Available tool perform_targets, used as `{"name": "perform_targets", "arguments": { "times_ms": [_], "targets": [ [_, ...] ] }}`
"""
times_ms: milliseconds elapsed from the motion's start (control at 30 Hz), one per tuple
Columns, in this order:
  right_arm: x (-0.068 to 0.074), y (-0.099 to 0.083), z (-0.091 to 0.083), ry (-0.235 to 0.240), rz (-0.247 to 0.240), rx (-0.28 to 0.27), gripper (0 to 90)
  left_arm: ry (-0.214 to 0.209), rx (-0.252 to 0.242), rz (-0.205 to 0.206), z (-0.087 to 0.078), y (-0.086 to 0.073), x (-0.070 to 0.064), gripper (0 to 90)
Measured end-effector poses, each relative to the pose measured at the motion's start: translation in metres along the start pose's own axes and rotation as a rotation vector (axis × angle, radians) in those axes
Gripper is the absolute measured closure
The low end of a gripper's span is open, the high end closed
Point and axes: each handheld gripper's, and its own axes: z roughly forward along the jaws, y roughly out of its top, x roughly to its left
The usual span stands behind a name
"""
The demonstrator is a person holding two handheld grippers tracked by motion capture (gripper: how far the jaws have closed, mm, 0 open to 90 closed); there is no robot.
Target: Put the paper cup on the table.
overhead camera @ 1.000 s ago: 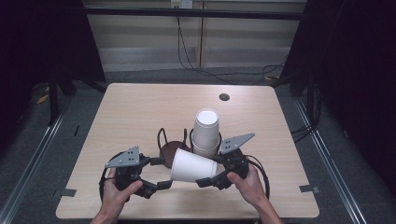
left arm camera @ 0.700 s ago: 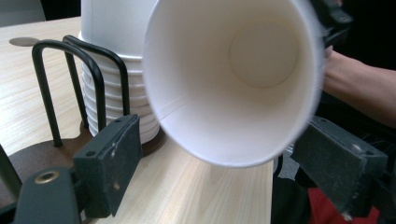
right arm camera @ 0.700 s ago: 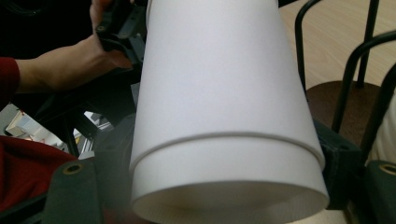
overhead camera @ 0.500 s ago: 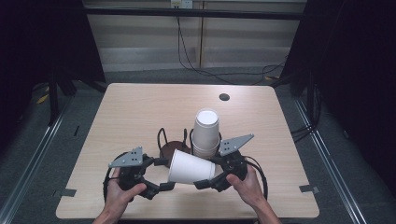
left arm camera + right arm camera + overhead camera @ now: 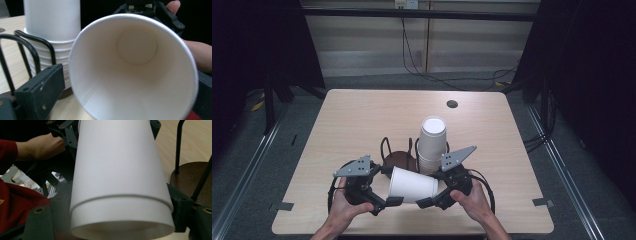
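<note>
Right claw (image 5: 426, 202) grips paper cups (image 5: 413, 185); left claw (image 5: 388, 203) alongside.

**White cups, black wire**

The paper cup (image 5: 413, 185) is plain white, as is the cup stack (image 5: 432, 142). The holder (image 5: 401, 159) is black wire on a dark brown base. The worktop (image 5: 362, 120) is pale wood-grain; both grippers' fingers (image 5: 394, 201) are black

I'm seeing the table (image 5: 362, 125) lying evenly lit amid dark surroundings; close up, the white cup (image 5: 120, 182) is blurring softly.
</note>
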Motion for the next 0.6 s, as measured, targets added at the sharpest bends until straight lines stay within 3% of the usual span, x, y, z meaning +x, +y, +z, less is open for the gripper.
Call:
{"name": "perform_targets", "arguments": {
  "times_ms": [233,600],
  "targets": [
    [0.0002,-0.0006,0.0025,0.005,-0.005,0.004,25.1,-0.015,0.007,0.005,0.0036,-0.0001,-0.0033,5.4],
    [-0.0022,-0.0031,0.0035,0.015,-0.010,0.011,24.8,-0.012,0.000,0.018,0.0055,0.0010,-0.0037,5.6]
  ]
}}
